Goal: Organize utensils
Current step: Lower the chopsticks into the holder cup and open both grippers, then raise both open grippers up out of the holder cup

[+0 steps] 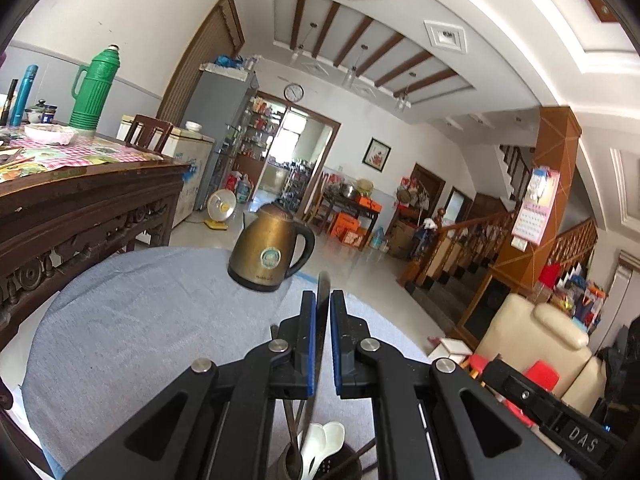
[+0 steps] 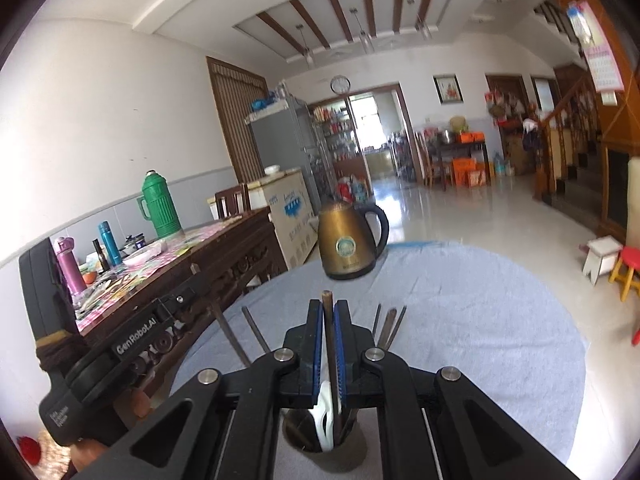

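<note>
My left gripper (image 1: 323, 300) is shut on a thin dark metal utensil handle (image 1: 322, 292) that runs down into a dark utensil cup (image 1: 344, 462) holding white plastic spoons (image 1: 324, 440). My right gripper (image 2: 329, 308) is shut on a brown chopstick-like stick (image 2: 327, 300) standing over a metal utensil cup (image 2: 320, 452) with a white spoon (image 2: 325, 412) in it. Several more dark sticks (image 2: 390, 326) rise beside the right gripper. The left gripper body (image 2: 120, 344) shows at the left of the right wrist view.
A bronze electric kettle (image 1: 270, 250) stands at the far edge of the round table with a grey-blue cloth (image 1: 140, 320); it also shows in the right wrist view (image 2: 350, 240). A carved wooden table (image 1: 80, 200) with a green thermos (image 1: 94, 88) stands to the left.
</note>
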`<state>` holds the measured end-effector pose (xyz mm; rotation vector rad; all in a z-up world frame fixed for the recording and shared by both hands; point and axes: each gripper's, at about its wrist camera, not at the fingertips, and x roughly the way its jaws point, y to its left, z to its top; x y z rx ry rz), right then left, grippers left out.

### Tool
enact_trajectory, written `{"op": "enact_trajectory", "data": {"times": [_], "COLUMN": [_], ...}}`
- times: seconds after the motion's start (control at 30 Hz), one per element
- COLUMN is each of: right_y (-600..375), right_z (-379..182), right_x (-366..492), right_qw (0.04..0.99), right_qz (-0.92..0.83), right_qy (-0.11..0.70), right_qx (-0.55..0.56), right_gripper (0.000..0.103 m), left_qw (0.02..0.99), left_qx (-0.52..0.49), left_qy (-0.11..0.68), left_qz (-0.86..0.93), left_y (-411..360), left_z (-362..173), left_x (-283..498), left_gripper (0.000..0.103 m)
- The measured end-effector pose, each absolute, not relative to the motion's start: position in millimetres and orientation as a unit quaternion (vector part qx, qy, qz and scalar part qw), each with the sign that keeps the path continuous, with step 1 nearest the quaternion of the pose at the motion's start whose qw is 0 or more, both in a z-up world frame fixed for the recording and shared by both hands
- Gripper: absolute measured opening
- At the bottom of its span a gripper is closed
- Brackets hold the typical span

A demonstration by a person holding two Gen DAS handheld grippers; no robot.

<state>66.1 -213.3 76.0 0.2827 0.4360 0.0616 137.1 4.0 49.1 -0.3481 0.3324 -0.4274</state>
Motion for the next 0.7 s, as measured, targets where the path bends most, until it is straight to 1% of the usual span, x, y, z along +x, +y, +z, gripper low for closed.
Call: {"op": "enact_trajectory", "data": {"times": [0.07, 0.13, 0.17, 0.2, 0.23, 0.27, 0.37, 0.4, 0.5, 0.57, 0.63, 0.7], "right_y": [-216, -221, -223, -224, -225, -226, -229, -231, -234, -235, -234, -233], "right_z": [73, 72, 71, 71, 71, 71, 71, 71, 69, 68, 69, 69], "right_x": [67, 67, 66, 65, 64, 63, 61, 60, 61, 61, 61, 61], "right_qw": [0.964, 0.963, 0.962, 0.963, 0.963, 0.964, 0.965, 0.964, 0.963, 0.963, 0.963, 0.964], "right_qz": [0.029, 0.029, 0.027, 0.026, 0.026, 0.023, 0.015, 0.011, 0.007, 0.004, 0.003, 0.001], "right_qy": [0.220, 0.217, 0.213, 0.208, 0.204, 0.200, 0.192, 0.190, 0.190, 0.191, 0.191, 0.189], "right_qx": [0.149, 0.161, 0.166, 0.171, 0.173, 0.175, 0.180, 0.183, 0.190, 0.189, 0.188, 0.187], "right_gripper": [0.008, 0.010, 0.015, 0.017, 0.022, 0.024, 0.024, 0.024, 0.024, 0.024, 0.024, 0.024], "left_qw": [0.946, 0.945, 0.945, 0.946, 0.947, 0.947, 0.947, 0.947, 0.950, 0.953, 0.957, 0.960], "left_qx": [-0.171, -0.172, -0.174, -0.175, -0.176, -0.177, -0.179, -0.176, -0.163, -0.149, -0.133, -0.118], "left_qy": [0.174, 0.179, 0.178, 0.175, 0.173, 0.173, 0.173, 0.174, 0.178, 0.178, 0.180, 0.183], "left_qz": [-0.214, -0.213, -0.211, -0.208, -0.207, -0.207, -0.205, -0.203, -0.198, -0.193, -0.187, -0.178], "left_y": [3, 4, 5, 6, 7, 9, 10, 9, 5, 1, -4, -9], "left_z": [48, 46, 47, 48, 48, 48, 49, 48, 48, 49, 49, 50], "left_x": [138, 139, 139, 138, 138, 138, 138, 138, 137, 134, 131, 129], "left_gripper": [0.011, 0.030, 0.032, 0.034, 0.034, 0.034, 0.038, 0.040, 0.055, 0.060, 0.070, 0.074]}}
